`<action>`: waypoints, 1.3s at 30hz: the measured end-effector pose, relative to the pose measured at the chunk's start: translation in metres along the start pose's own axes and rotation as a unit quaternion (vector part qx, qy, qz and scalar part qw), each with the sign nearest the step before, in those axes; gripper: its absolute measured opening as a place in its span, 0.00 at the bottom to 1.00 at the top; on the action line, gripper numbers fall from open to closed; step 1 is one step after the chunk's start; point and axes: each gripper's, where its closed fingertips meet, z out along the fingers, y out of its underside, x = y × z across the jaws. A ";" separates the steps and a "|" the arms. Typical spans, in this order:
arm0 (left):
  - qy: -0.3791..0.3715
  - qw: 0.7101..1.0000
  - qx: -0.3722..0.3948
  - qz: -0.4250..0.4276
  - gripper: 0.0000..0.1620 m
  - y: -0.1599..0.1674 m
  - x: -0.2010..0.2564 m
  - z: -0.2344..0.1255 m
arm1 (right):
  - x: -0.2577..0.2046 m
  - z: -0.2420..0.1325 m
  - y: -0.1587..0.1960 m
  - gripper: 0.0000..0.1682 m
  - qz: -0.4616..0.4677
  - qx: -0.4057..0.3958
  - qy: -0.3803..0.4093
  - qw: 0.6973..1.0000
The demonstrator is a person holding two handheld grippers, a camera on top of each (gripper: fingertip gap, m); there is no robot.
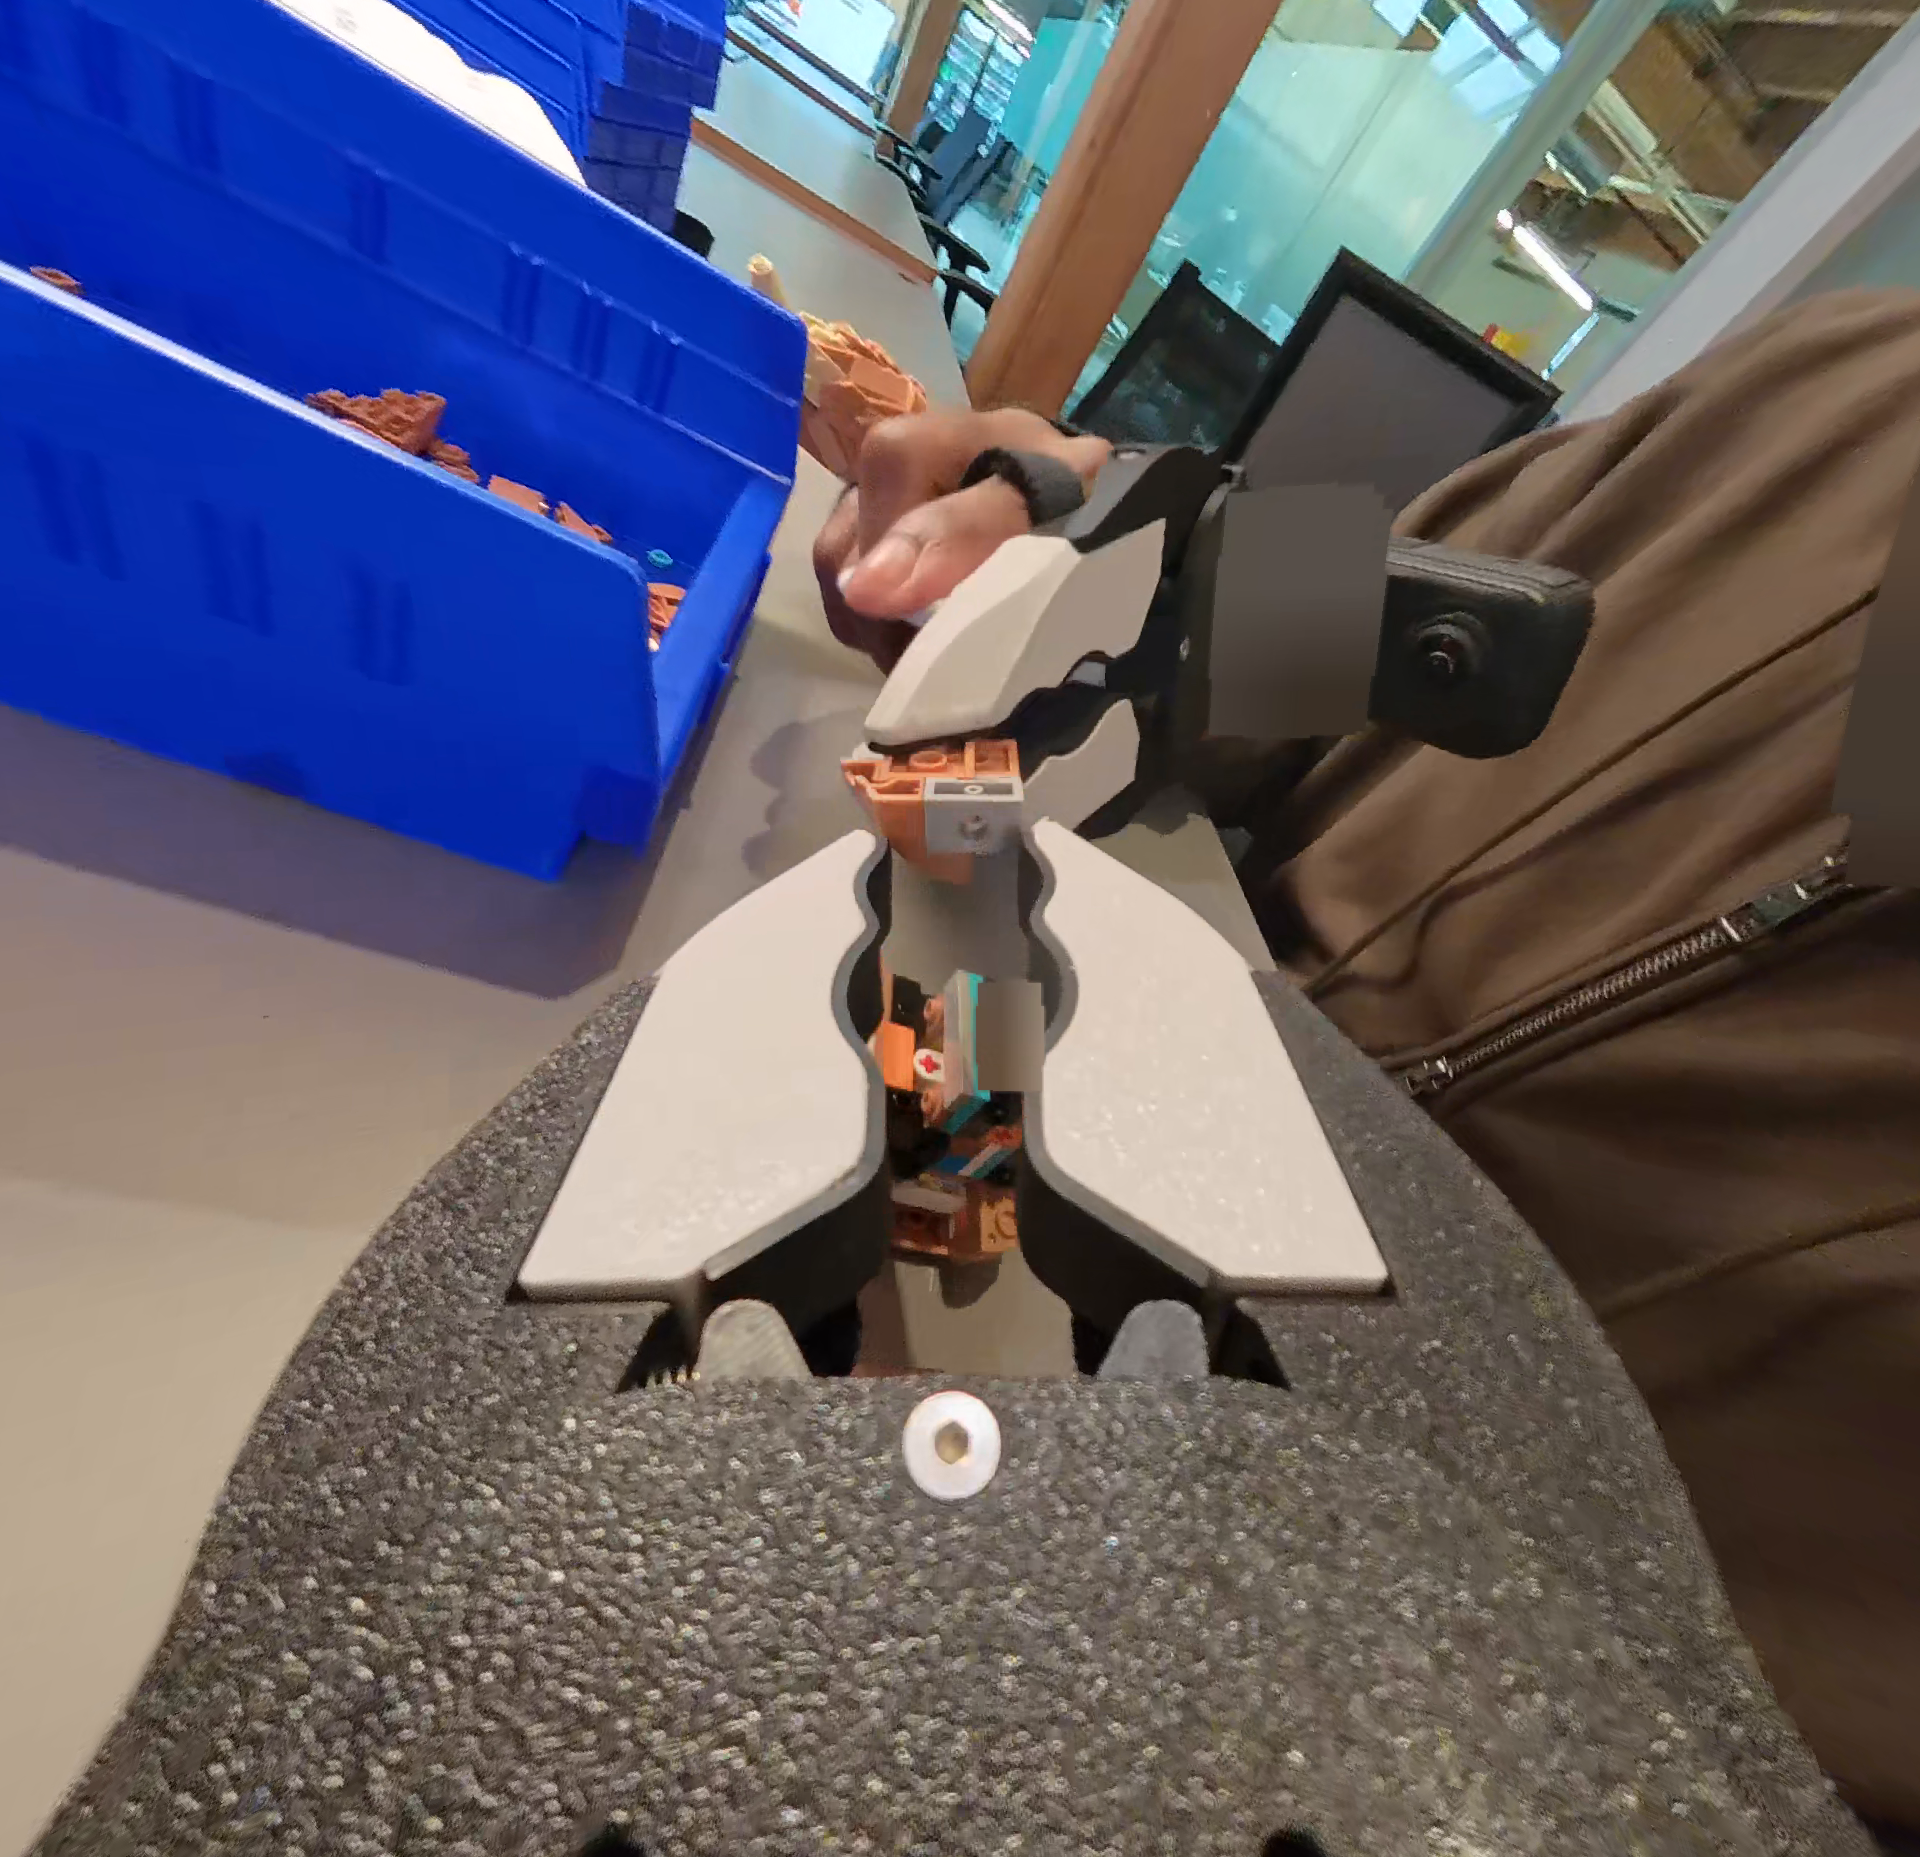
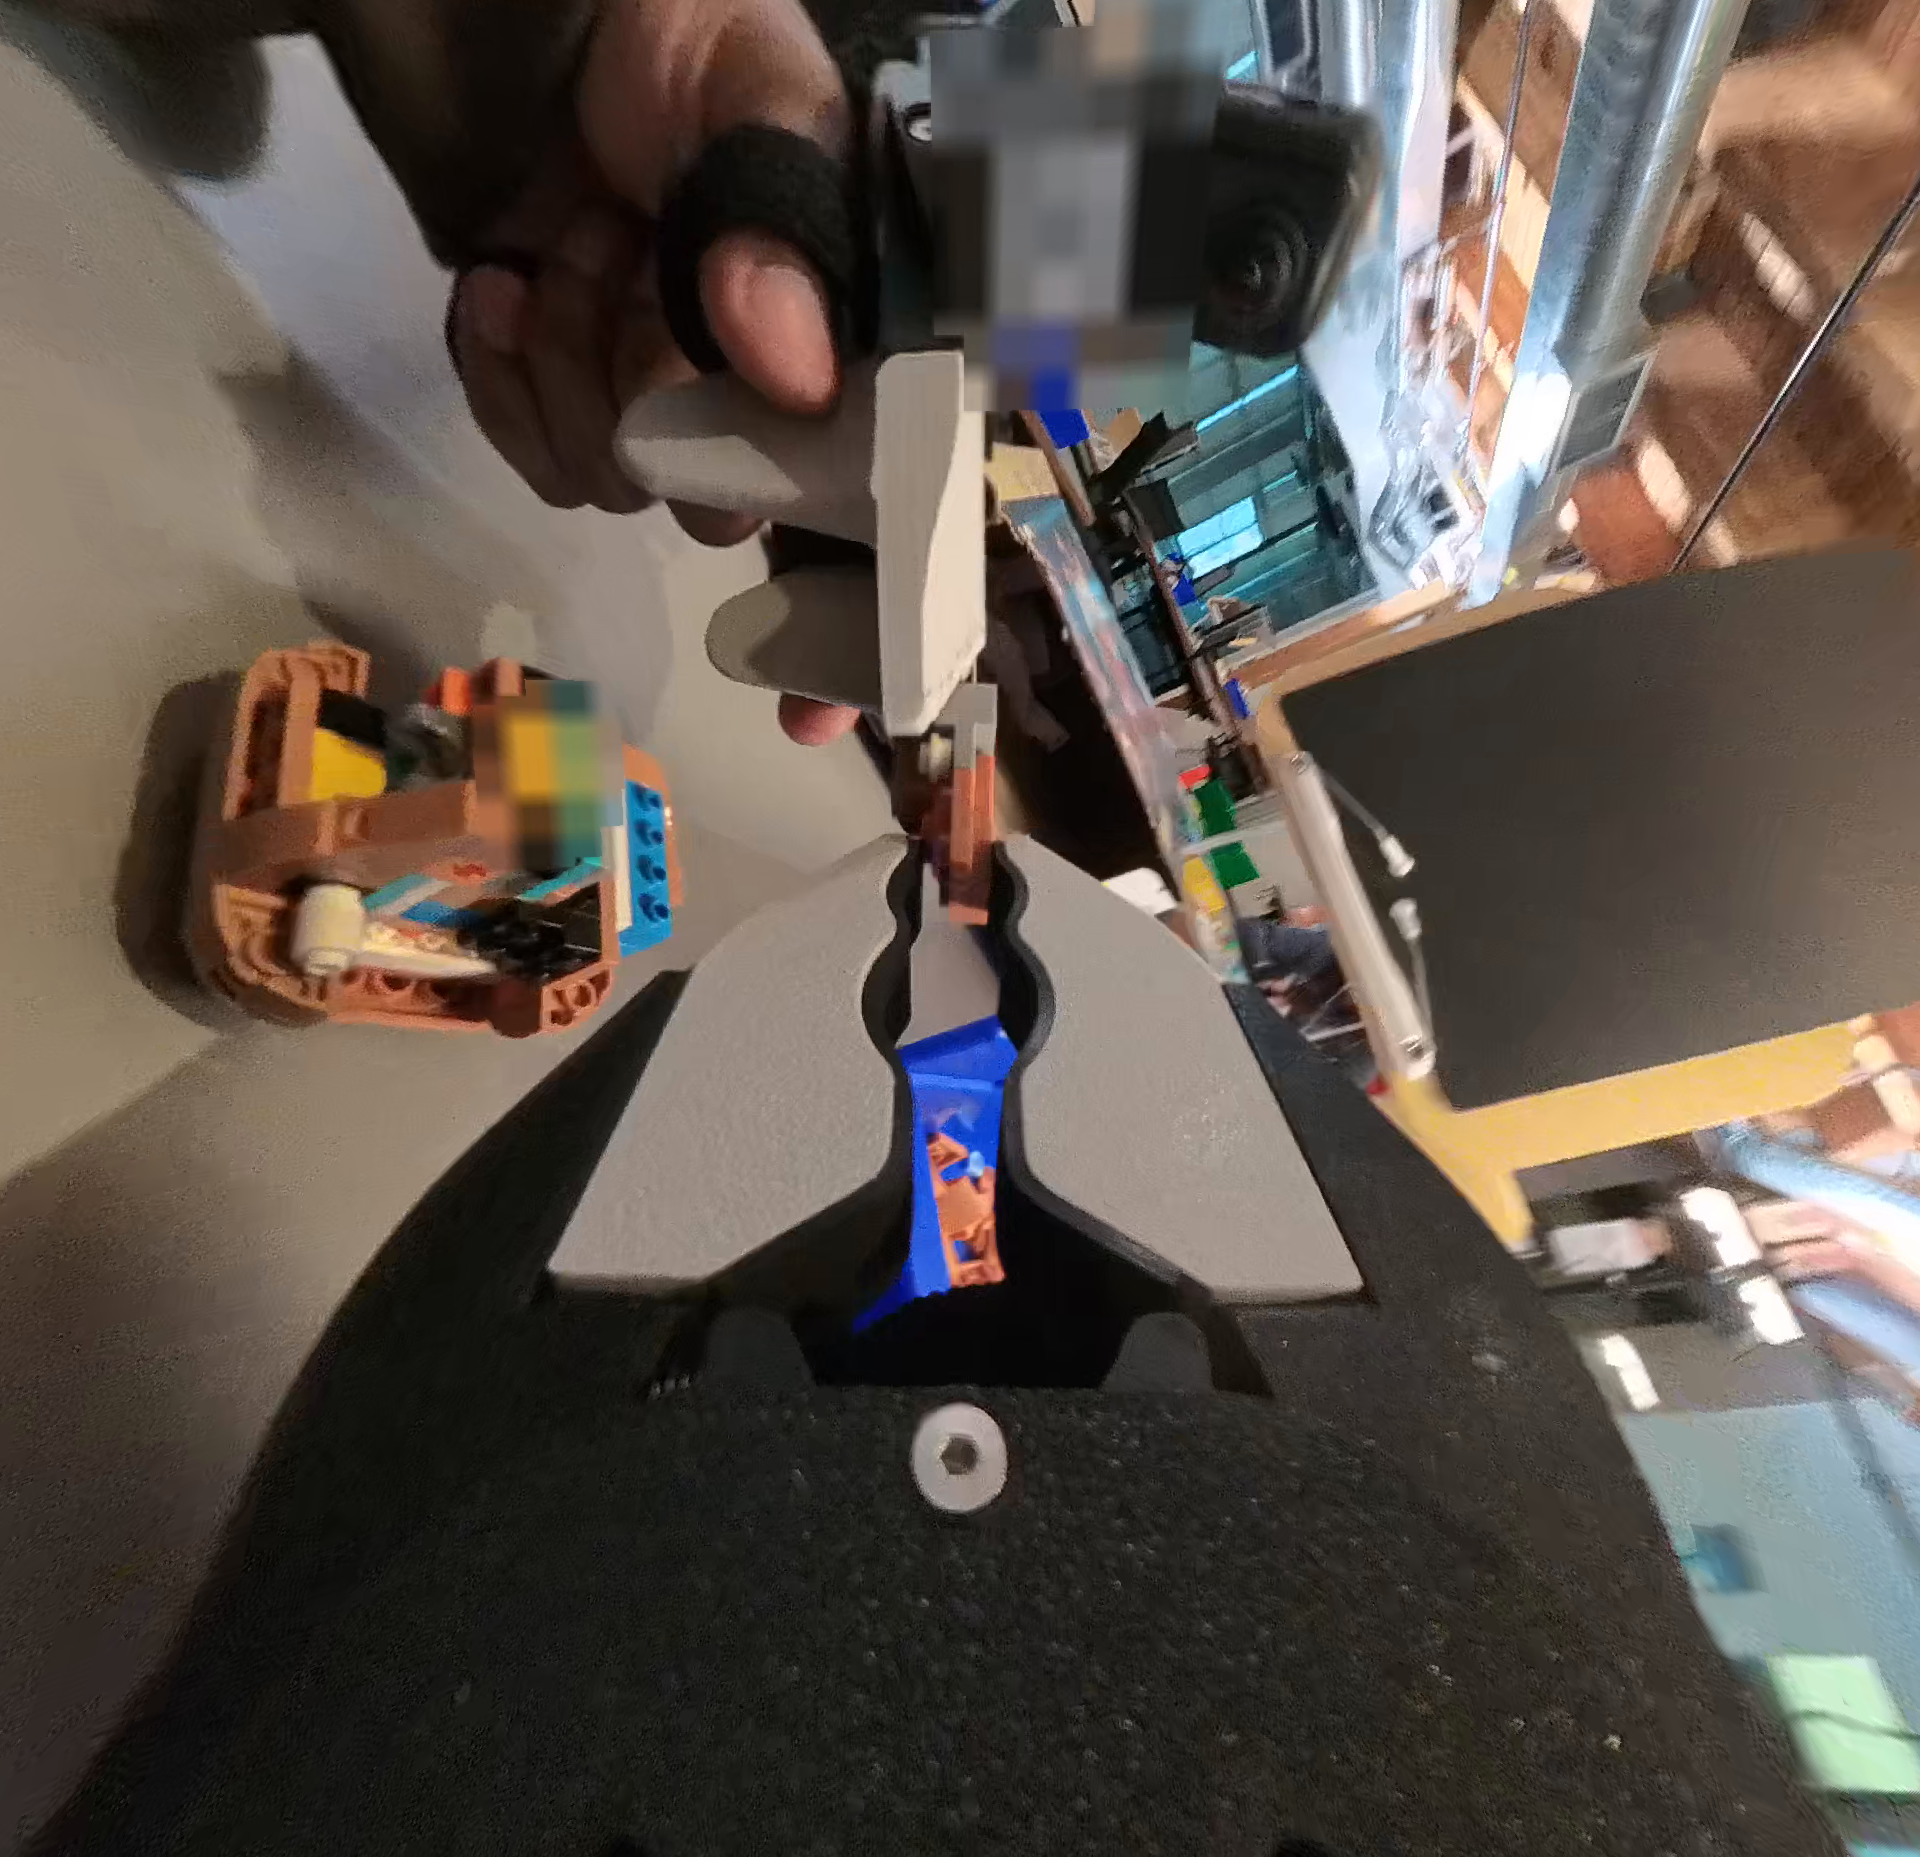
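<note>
Blue bins holding brown bricks line the table's far left edge, a brown brick model sits apart, dark monitors beyond the right edge.

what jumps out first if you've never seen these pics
Two grey tools meet tip to tip over the grey table, both pinching one small brown and grey brick piece: the left tool from below, the right tool from above. Blue bins with brown bricks sit left; a half-built brick model lies nearby.
</note>
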 end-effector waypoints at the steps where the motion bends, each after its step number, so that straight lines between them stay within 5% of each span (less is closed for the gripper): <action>1: -0.007 1.000 0.009 -0.005 0.14 -0.003 -0.002 0.000 | 0.003 0.001 0.002 0.06 0.031 -0.005 -0.002 1.000; 5: -0.062 0.997 0.030 0.033 0.21 -0.012 -0.014 -0.002 | 0.012 0.002 0.009 0.06 0.222 -0.012 -0.032 0.975; 10: -0.151 0.971 0.057 0.176 0.23 -0.030 -0.017 -0.006 | 0.009 0.001 0.000 0.06 0.466 0.030 -0.128 0.875; 15: -0.128 0.973 0.076 0.177 0.22 -0.033 -0.009 -0.003 | 0.007 -0.003 -0.013 0.06 0.575 0.082 -0.196 0.790; 18: -0.080 0.981 0.091 0.149 0.14 -0.031 0.000 0.001 | 0.004 -0.004 -0.016 0.06 0.600 0.093 -0.219 0.764; 22: -0.070 0.988 0.098 0.097 0.12 -0.030 -0.004 0.001 | 0.007 -0.002 -0.010 0.08 0.564 0.080 -0.192 0.799; 29: -0.032 0.982 0.170 -0.081 0.11 -0.045 -0.012 -0.008 | 0.034 -0.003 0.008 0.20 0.228 0.002 0.025 0.973; 32: -0.019 0.980 0.170 -0.101 0.11 -0.044 -0.008 -0.004 | 0.027 0.000 0.004 0.24 0.144 -0.011 0.047 0.988; 39: -0.007 0.979 0.159 -0.127 0.11 -0.042 -0.005 0.000 | 0.034 -0.004 0.003 0.17 0.136 0.002 0.066 0.989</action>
